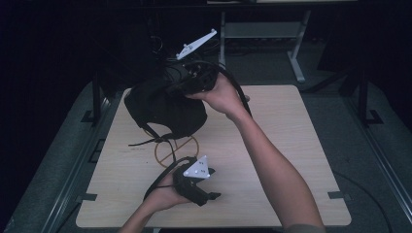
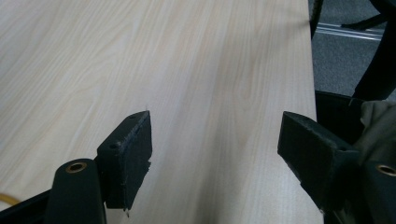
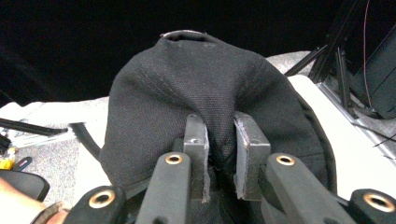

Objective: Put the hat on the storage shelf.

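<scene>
A black fabric bag (image 1: 163, 104) hangs bunched above the worktop (image 1: 272, 160), its straps trailing onto a yellow ring (image 1: 187, 143).

The bag (image 1: 163, 104) hangs over the table's (image 1: 291, 145) far left; a ring (image 1: 177, 150) lies under it (nearer the person).

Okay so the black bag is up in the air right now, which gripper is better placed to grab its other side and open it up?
The left gripper, probably. Its jaws stand open over the bare table, free to move. The right gripper is shut on a fold of the black bag, holding it above the table, so it cannot let go.
</scene>
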